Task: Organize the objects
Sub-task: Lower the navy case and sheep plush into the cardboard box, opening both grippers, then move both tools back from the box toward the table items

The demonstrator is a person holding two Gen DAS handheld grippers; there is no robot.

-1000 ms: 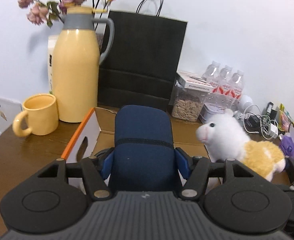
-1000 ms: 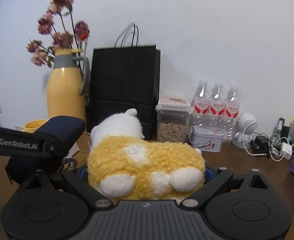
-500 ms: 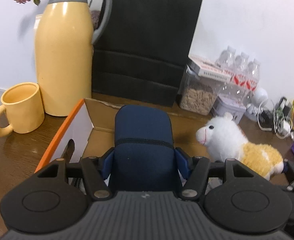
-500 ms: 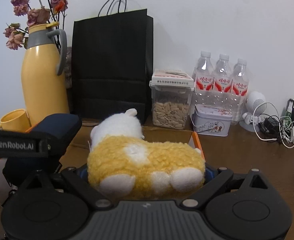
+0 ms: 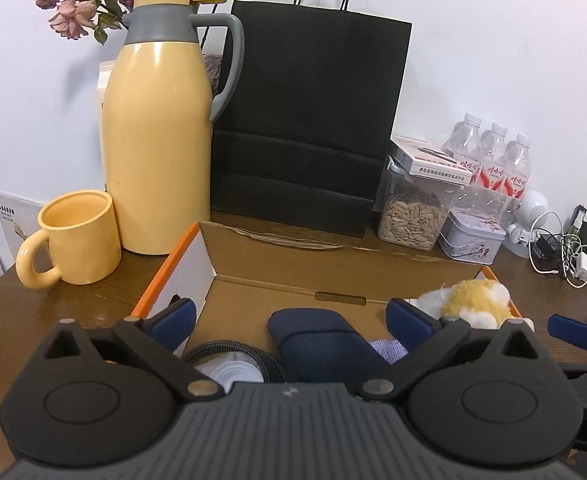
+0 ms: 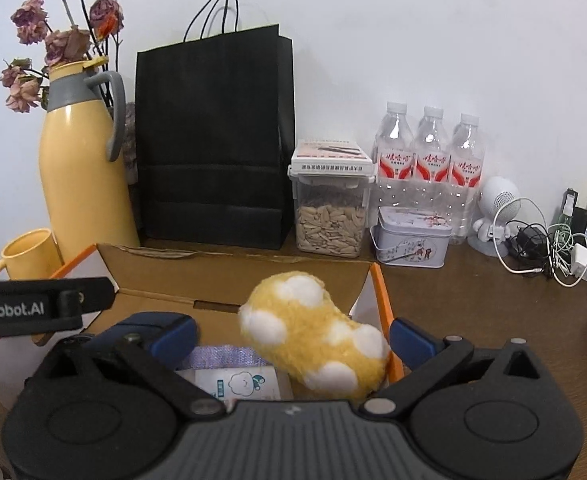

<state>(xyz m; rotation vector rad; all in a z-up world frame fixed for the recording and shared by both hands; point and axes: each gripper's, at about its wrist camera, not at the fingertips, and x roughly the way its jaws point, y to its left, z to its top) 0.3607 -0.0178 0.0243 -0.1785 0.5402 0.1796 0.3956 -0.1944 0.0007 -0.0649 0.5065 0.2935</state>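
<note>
Where the two tools hang over the cardboard box [image 5: 261,280], both stand with jaws spread and nothing between the pads. Under the left gripper [image 5: 289,316] lies the navy pouch [image 5: 317,344], inside the box, with a coil of black cable [image 5: 229,350] beside it on its left. Under the right gripper [image 6: 293,338] the plush toy [image 6: 313,336] lies tipped in the box's right end, yellow body and white feet up, resting partly on a lilac cloth and a white packet [image 6: 237,386]. It touches neither pad.

Beyond the box's orange-edged walls the brown wooden table [image 6: 473,300] runs back to a plain white wall [image 6: 413,40]. On the left a yellow mug [image 5: 75,236] stands just beside a tall yellow thermos jug [image 5: 157,140] — dried roses [image 5: 73,8] rise behind it. A black paper bag [image 5: 305,128] stands upright behind the box. To its right stand a clear jar of seeds [image 6: 329,216], a small tin [image 6: 411,236] and three water bottles [image 6: 429,160], then a white figurine and a tangle of chargers [image 6: 549,252] near the far edge.
</note>
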